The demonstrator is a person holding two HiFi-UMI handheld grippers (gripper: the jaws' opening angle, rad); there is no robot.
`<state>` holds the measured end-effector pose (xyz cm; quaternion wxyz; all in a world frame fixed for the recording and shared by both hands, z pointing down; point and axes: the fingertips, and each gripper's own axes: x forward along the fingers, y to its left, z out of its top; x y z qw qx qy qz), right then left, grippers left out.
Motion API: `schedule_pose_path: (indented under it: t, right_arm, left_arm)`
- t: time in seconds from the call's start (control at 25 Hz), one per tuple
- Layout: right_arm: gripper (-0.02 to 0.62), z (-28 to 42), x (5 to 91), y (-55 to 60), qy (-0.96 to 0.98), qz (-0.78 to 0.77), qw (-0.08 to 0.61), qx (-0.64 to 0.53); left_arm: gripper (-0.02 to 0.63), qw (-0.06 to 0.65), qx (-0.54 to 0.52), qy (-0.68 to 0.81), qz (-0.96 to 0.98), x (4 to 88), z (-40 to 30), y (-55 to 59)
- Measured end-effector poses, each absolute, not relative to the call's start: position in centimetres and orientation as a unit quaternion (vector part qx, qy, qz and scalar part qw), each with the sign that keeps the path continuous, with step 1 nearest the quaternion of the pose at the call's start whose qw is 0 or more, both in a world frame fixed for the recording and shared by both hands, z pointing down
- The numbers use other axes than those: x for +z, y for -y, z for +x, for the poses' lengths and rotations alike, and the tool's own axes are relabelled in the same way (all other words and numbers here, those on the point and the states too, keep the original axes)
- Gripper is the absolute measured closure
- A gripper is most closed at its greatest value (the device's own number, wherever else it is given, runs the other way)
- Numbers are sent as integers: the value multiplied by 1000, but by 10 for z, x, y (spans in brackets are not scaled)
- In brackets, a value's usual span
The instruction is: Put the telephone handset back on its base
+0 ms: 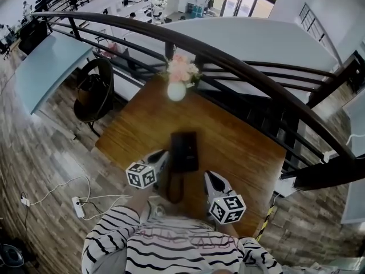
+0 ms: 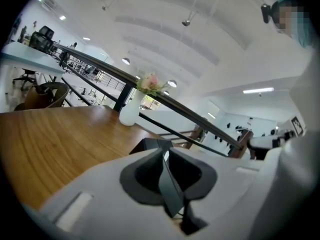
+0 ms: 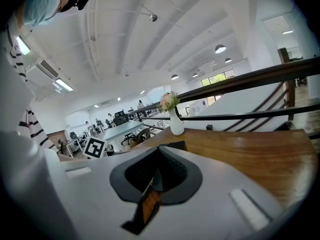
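A black telephone (image 1: 184, 151) lies in the middle of the wooden table (image 1: 239, 147), and its dark cord (image 1: 175, 192) loops toward me. From above it is one dark block, so I cannot tell the handset from the base. My left gripper (image 1: 164, 155) rests at the phone's left edge. In the left gripper view its jaws (image 2: 164, 152) stand together with nothing between them, and the telephone (image 2: 150, 144) shows just past the tips. My right gripper (image 1: 209, 176) sits right of the phone, apart from it. It (image 3: 159, 151) is shut and empty, with the telephone (image 3: 173, 146) ahead.
A white vase with pink flowers (image 1: 177, 88) stands at the table's far edge. A dark curved railing (image 1: 251, 73) runs behind it. A dark chair (image 1: 94, 93) stands to the left on the wooden floor. A power strip and cables (image 1: 78, 205) lie near the table's left corner.
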<state>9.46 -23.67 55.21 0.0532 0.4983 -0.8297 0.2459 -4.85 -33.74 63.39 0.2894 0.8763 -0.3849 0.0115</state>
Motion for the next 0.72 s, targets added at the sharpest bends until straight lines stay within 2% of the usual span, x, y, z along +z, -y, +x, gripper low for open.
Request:
schedule_pose_path:
  t: [0.72]
  right_arm:
    - [595, 45, 543, 180, 825, 515, 34, 228]
  left_arm:
    - [603, 204, -7, 344, 917, 547, -105, 245]
